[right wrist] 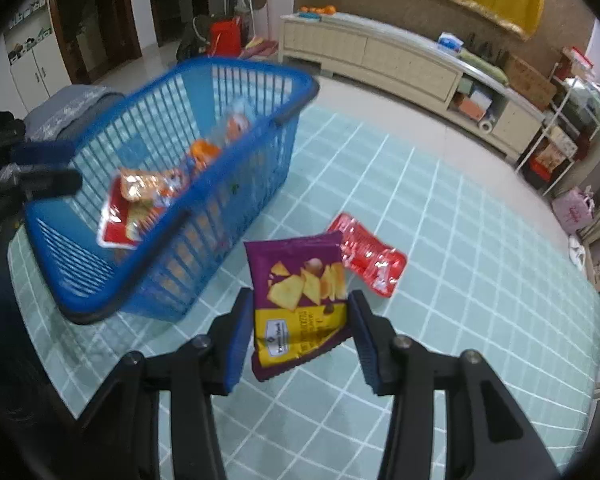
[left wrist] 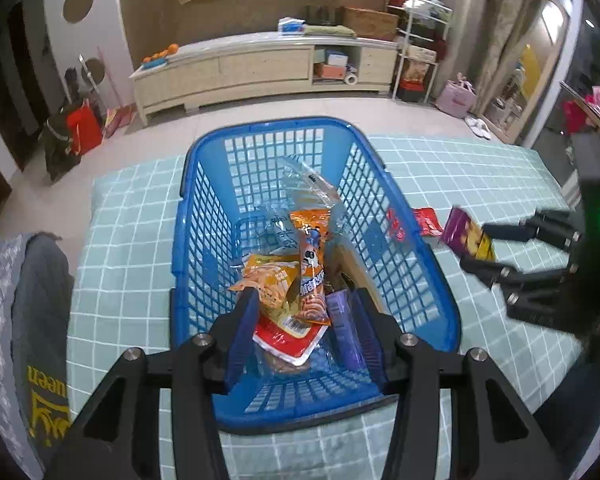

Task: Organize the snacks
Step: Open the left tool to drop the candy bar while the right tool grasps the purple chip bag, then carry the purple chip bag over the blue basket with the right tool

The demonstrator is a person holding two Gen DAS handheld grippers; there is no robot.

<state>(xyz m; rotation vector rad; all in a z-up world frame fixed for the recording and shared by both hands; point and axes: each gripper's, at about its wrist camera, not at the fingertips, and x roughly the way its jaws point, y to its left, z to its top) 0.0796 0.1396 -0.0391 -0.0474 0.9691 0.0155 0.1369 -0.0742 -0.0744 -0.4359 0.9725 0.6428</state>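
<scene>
Chip bag goes into the basket next, I reckon.
My right tool grips it clear of the table; left tool hangs open above snacks.

Black linkage arms, silver screws — blue-padded jaws

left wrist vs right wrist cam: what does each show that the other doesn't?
Left wrist only: a straight look down into the blue basket, with a clear wrapper, an orange packet and a purple pack against the near wall, seen between the left claw's open fingers.

Right wrist only: the front of the purple chip bag, printed with chips and a yellow panel, held in the right claw.

Both: the basket, the chip bag, the red packet lying on the checked cloth, and the other claw at the frame edge.
</scene>
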